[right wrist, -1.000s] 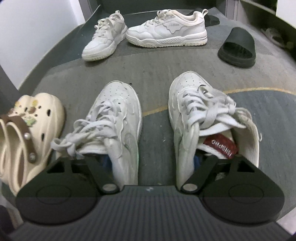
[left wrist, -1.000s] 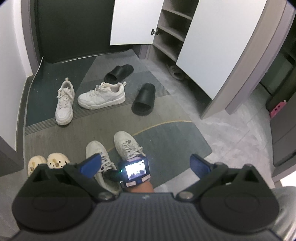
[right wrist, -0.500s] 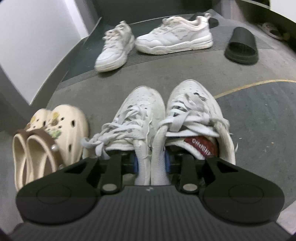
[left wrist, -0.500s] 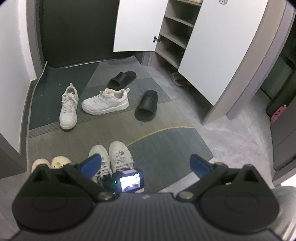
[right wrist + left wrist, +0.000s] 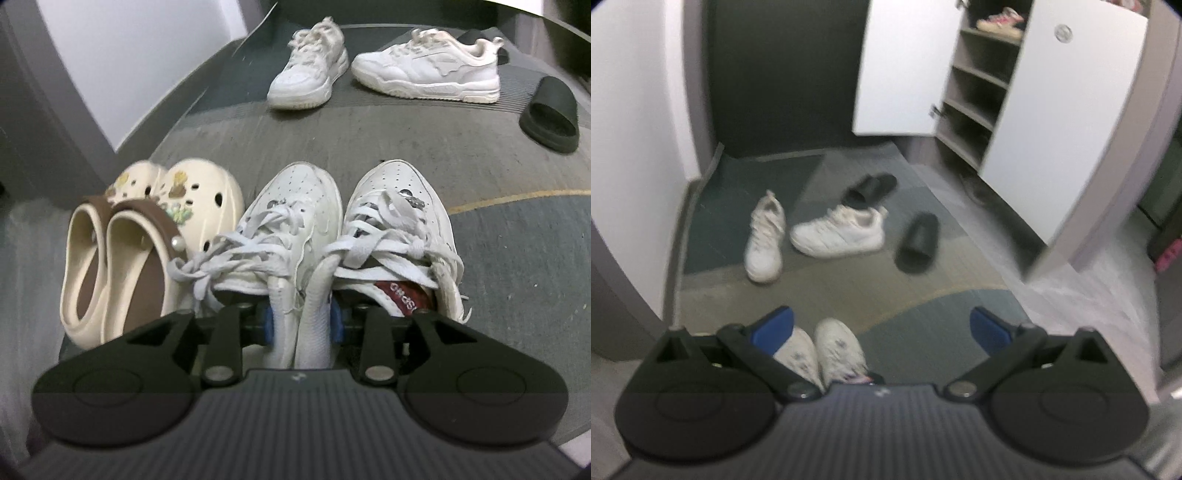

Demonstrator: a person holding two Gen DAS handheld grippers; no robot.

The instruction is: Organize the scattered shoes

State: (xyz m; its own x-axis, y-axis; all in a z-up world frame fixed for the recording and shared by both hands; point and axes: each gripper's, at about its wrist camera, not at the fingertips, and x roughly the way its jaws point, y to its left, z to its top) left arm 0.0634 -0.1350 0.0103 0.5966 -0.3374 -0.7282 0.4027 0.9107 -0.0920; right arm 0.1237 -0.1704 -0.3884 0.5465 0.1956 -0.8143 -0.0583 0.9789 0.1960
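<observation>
My right gripper (image 5: 302, 325) is shut on the inner collars of a pair of white lace-up sneakers (image 5: 343, 229), pinching them side by side on the mat; their toes show in the left wrist view (image 5: 820, 350). A cream clog pair (image 5: 147, 240) sits touching them on the left. Further off lie two more white sneakers (image 5: 310, 70) (image 5: 428, 70) and black slides (image 5: 550, 110). My left gripper (image 5: 882, 328) is open and empty, held high above the mat, looking at the scattered sneakers (image 5: 838, 232) and slides (image 5: 918, 243).
An open shoe cabinet (image 5: 975, 92) with grey shelves and two white doors stands at the far right; one shoe pair (image 5: 997, 22) is on its top shelf. A white wall (image 5: 635, 110) bounds the left. A dark door (image 5: 783, 74) is behind the mat (image 5: 849, 295).
My right gripper closed, pulling the two near sneakers together, and slid them left against the clogs. My left gripper rose and tilted up, showing more of the cabinet.
</observation>
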